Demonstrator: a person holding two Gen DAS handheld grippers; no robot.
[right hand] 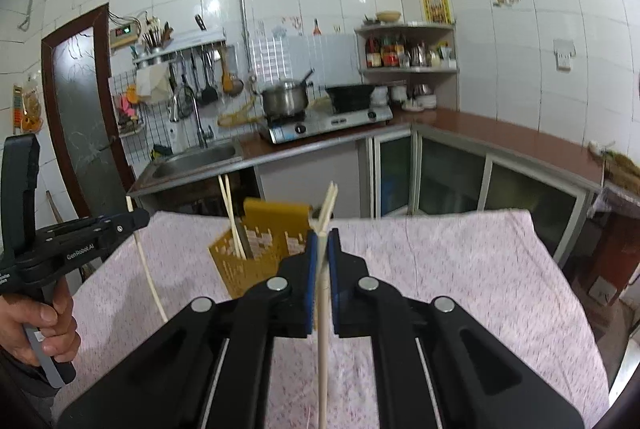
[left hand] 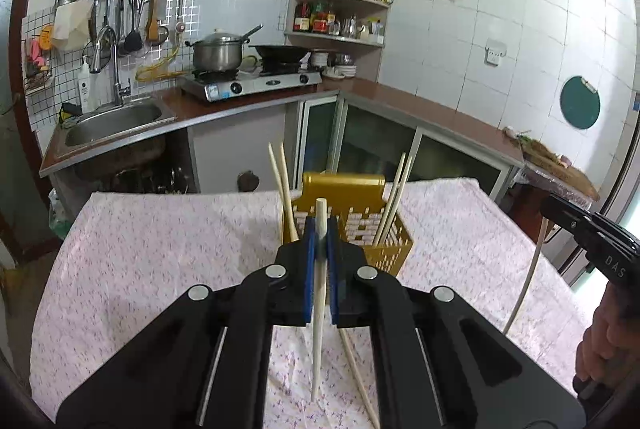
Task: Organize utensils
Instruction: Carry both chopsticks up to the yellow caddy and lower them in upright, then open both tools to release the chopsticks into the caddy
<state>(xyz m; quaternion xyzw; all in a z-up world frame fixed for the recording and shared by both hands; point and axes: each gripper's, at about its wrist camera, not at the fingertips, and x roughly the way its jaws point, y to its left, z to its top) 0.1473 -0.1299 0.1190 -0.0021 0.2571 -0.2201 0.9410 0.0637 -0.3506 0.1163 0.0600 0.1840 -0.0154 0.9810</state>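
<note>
Left wrist view: the left gripper (left hand: 320,229) clamps one pale wooden chopstick (left hand: 318,329) upright, just before the yellow perforated plastic holder (left hand: 394,249) on the pink floral tablecloth (left hand: 160,249). Right wrist view: the right gripper (right hand: 321,245) pinches another pale chopstick (right hand: 322,369) near that holder; this looks like the carrying step, and next each tip needs lowering into the holder.

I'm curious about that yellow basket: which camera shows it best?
The left wrist view: the basket stands nearer the middle, its back panel and right side clear. In the right wrist view, the right gripper hides much of it.

Both grippers (left hand: 320,229) (right hand: 322,243) clamped, raised.
</note>
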